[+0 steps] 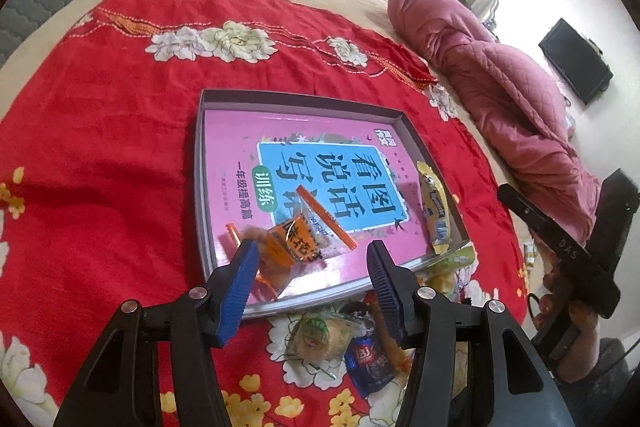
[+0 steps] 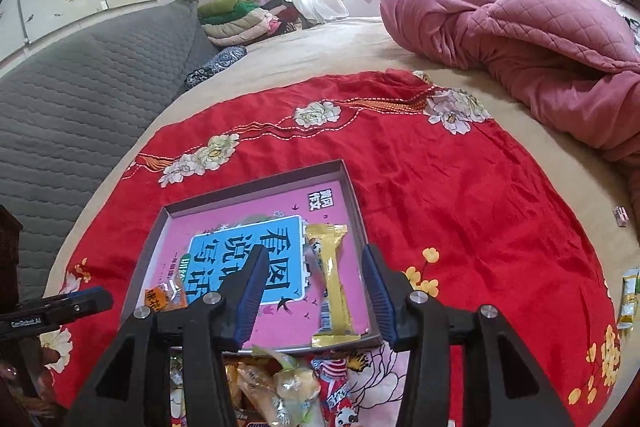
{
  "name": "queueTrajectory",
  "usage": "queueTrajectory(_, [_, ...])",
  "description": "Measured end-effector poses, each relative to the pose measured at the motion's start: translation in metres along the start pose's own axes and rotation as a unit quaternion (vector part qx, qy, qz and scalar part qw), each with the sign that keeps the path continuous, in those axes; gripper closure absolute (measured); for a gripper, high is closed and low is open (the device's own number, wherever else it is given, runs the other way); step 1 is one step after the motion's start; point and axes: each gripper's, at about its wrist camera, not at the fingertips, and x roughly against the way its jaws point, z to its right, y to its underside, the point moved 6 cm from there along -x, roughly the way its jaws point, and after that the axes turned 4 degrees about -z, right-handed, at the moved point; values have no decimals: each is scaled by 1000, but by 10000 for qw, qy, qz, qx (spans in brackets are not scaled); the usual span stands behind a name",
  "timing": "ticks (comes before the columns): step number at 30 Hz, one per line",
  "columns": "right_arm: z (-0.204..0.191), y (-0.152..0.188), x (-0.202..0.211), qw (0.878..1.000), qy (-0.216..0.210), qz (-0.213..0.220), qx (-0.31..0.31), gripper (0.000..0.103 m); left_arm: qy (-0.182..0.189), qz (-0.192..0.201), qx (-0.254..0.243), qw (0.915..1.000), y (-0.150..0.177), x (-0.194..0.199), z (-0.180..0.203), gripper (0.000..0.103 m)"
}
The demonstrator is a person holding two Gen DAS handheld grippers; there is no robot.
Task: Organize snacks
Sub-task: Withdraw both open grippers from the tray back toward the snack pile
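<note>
- The left gripper [image 1: 312,255] hangs above the near edge of a shallow grey tray [image 1: 200,163]; its blue pads stand apart with nothing pressed between them
- An orange snack packet [image 1: 290,239] lies in the tray's near left part, just beyond and between those fingertips, its lower end hidden behind the left pad; I cannot tell whether pad and packet touch
- The tray floor is a pink book cover with a blue panel of Chinese characters [image 1: 332,183]; the tray rests on a red floral cloth [image 1: 100,147] spread over a bed
- A yellow snack bar [image 2: 332,287] lies lengthwise along the tray's right side, in the right wrist view; the right gripper [image 2: 316,263] hangs over it, jaws parted and empty, the bar showing in the gap between the pads and apart from both
- A pile of loose snacks [image 2: 280,383] sits on the cloth just outside the tray's near rim, below both grippers; in the left view a pale green-labelled packet [image 1: 320,339] and a blue packet [image 1: 370,359] show under the fingers
- Another small packet [image 2: 628,299] lies well apart at the cloth's right edge
- A pink quilt [image 2: 520,39] is bunched at the far side of the bed
</note>
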Motion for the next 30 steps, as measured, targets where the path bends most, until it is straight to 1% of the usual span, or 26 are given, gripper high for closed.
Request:
queueTrajectory(2, [-2,2,3,10000,-13,-9,39,55,-28,-30,-32,10000,1,0,1,45])
queueTrajectory(6, [-7,7,9,9999,-19,-25,117,55,68,-85,-80,9999,5,0,4,45])
queueTrajectory(14, [-10,17,20,9997,5,-63,244,54,-27,-162,-244,9996,10,-1,10,45])
queueTrajectory(23, [-5,36,21,9990,108,-300,312,54,-23,-340,-339,9988,21,-5,14,45])
queueTrajectory(25, [-4,41,21,9986,155,-343,366,53,120,-401,-477,9980,24,-5,17,45])
queueTrajectory(28, [-3,49,22,9982,167,-413,403,53,-22,-370,-681,9970,28,-2,17,45])
queueTrajectory(30, [-3,54,21,9978,184,-465,441,53,-49,-417,-723,9965,30,-3,17,45])
